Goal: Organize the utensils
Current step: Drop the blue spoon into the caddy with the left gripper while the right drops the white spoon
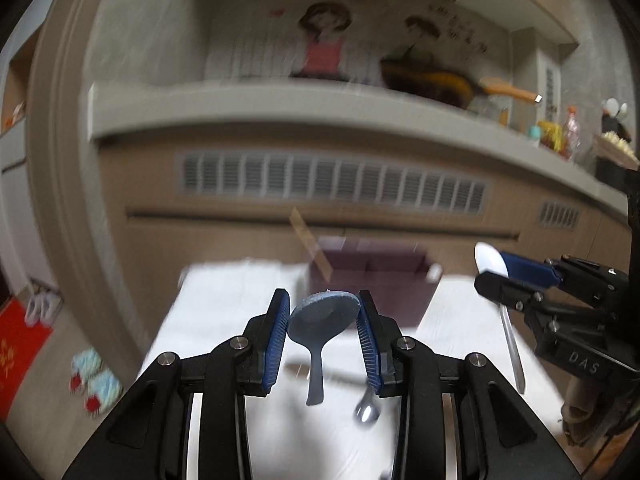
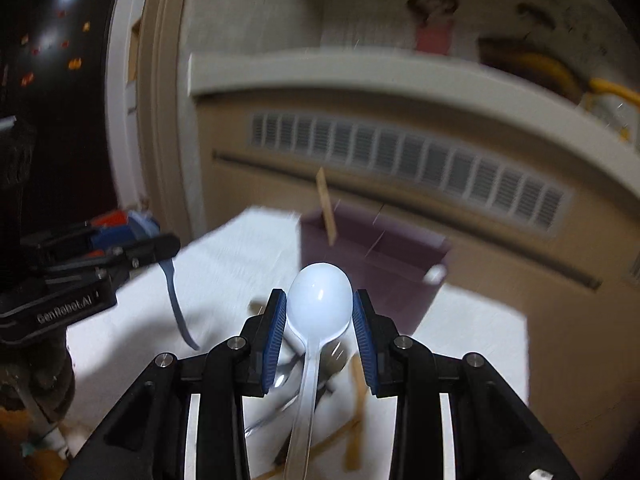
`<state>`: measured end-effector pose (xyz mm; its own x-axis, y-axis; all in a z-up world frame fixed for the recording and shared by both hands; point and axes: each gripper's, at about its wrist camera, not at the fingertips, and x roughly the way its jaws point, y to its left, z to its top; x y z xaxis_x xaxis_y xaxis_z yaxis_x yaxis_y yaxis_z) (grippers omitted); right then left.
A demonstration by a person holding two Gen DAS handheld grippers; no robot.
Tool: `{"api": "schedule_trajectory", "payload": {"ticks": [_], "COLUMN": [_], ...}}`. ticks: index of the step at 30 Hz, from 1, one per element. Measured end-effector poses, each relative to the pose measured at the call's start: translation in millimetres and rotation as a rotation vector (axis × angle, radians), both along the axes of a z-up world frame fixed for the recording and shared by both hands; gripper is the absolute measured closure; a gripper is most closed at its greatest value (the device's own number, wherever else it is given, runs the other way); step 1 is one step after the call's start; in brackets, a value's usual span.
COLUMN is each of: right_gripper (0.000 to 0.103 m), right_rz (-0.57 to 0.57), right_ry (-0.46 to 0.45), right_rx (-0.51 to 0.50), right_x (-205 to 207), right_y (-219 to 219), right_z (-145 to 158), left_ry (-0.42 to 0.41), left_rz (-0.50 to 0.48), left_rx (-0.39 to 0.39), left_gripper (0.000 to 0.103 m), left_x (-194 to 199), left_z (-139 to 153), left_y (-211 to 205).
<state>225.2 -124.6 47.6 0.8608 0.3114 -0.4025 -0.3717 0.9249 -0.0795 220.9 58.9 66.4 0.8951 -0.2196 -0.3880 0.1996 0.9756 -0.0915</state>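
Observation:
My left gripper [image 1: 324, 320] is shut on the bowl of a blue spoon [image 1: 320, 320], whose handle hangs down above the white cloth. It also shows in the right wrist view [image 2: 132, 240] at the left. My right gripper [image 2: 319, 312] is shut on the bowl of a white plastic spoon [image 2: 318, 304], handle hanging down. It shows in the left wrist view [image 1: 496, 270] at the right, with the white spoon [image 1: 490, 260]. A purple divided holder [image 2: 372, 264] stands beyond both grippers and holds a wooden stick [image 2: 326, 210]. The holder also shows in the left wrist view [image 1: 372, 276].
A white cloth [image 2: 240, 260] covers the table. Several metal utensils [image 2: 288, 372] and wooden sticks [image 2: 358, 400] lie on it under my right gripper. A metal spoon [image 1: 366, 410] lies under my left gripper. A cabinet with a vent [image 1: 332, 180] stands behind the table.

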Motion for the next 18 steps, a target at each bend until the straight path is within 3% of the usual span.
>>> {"api": "schedule_trajectory", "payload": {"ticks": [4, 10, 14, 18], "right_gripper": [0.071, 0.071, 0.071, 0.071], "right_rz": [-0.041, -0.075, -0.084, -0.083], "right_ry": [-0.13, -0.194, -0.216, -0.196], "right_rx": [0.035, 0.103, 0.163, 0.246], "right_x": [21.1, 80.0, 113.1, 141.3], "right_y": [-21.0, -41.4, -51.2, -56.7], "right_z": [51.2, 94.3, 92.5, 73.1], "left_ry": [-0.084, -0.141, -0.129, -0.105], "left_rz": [-0.025, -0.052, -0.082, -0.101], "left_rx": [-0.009, -0.008, -0.012, -0.024], "left_gripper": [0.068, 0.068, 0.068, 0.068], "left_x": [33.9, 91.7, 126.6, 159.1], "left_z": [51.6, 93.1, 95.2, 78.1], "left_y": [-16.2, -36.9, -51.4, -61.4]}}
